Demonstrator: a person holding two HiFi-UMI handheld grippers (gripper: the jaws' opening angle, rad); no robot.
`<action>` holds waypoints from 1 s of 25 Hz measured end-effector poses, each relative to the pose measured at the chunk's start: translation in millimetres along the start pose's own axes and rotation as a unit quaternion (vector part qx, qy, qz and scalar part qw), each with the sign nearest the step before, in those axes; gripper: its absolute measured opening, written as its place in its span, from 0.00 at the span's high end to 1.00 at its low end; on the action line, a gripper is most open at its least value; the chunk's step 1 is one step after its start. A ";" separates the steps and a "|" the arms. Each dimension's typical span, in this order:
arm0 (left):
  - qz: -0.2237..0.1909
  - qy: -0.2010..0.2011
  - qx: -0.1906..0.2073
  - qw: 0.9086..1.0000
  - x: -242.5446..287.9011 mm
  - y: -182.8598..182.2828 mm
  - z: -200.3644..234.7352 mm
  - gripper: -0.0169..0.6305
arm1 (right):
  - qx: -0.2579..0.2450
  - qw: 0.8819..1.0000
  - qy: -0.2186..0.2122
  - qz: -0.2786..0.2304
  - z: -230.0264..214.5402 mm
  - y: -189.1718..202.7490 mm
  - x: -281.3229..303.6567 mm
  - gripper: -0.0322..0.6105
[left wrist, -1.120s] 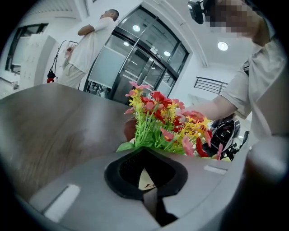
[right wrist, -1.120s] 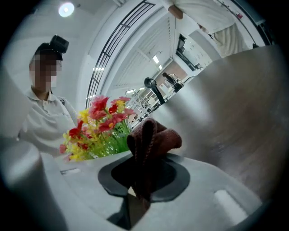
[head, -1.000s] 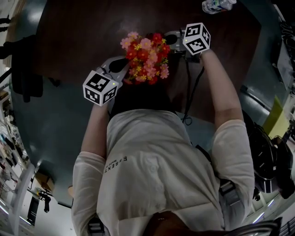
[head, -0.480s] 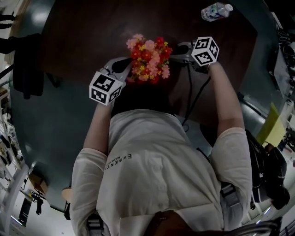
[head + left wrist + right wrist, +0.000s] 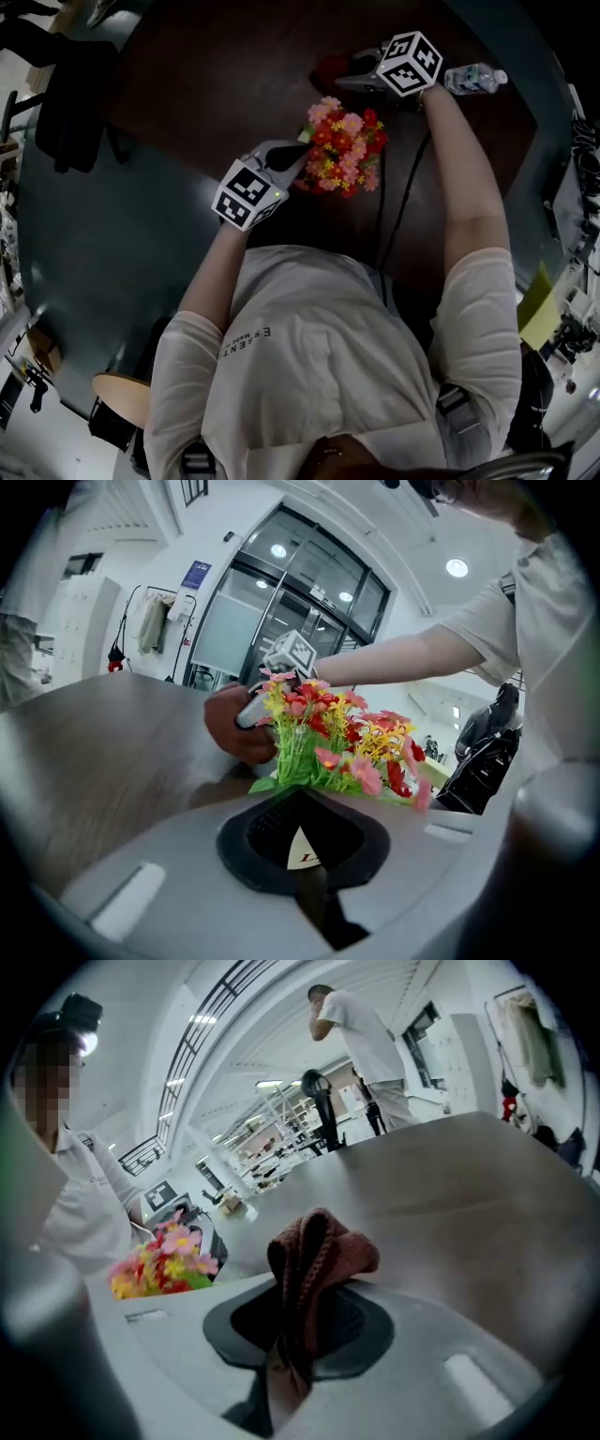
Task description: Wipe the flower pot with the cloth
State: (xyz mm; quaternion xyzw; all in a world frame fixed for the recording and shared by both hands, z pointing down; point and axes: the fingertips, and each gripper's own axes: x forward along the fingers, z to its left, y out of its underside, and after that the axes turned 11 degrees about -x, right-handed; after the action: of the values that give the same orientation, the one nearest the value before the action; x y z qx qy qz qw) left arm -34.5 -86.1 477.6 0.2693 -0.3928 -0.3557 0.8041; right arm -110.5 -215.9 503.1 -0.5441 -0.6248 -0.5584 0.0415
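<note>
The flowers [image 5: 342, 150] stand on the table [image 5: 187, 84], and in the head view their blooms hide the pot beneath. The left gripper [image 5: 298, 156] sits just beside the flowers, on the person's side. Its jaws are pressed together right at the green stems, but whether they pinch the pot's rim cannot be told. The right gripper [image 5: 349, 79] is beyond the flowers and apart from them, clamped on the bunched brown cloth [image 5: 328, 67]. A bottle [image 5: 473, 77] lies farther right of the flowers.

Flowers [image 5: 342, 150] on table [image 5: 206, 84] — bottle [image 5: 473, 77] behind, right.
</note>
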 end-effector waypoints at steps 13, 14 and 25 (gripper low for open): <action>-0.028 -0.023 -0.020 0.999 6.4 5.8 7.8 0.95 | -0.082 0.931 -0.331 0.129 103.1 -61.6 121.3 0.87; -0.033 -0.022 -0.024 0.999 6.0 6.1 7.7 0.95 | -0.081 0.922 -0.350 0.142 111.6 -56.7 123.8 0.87; -0.024 -0.034 -0.016 0.999 2.5 7.3 10.6 0.96 | -0.090 0.905 -0.363 0.202 117.4 -17.3 111.4 0.87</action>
State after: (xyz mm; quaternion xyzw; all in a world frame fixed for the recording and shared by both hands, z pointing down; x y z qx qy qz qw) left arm -39.5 -85.3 489.7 0.2540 -0.4074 -0.3899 0.7858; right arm -102.9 -54.3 521.5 -0.8250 -0.4204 -0.3563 -0.1256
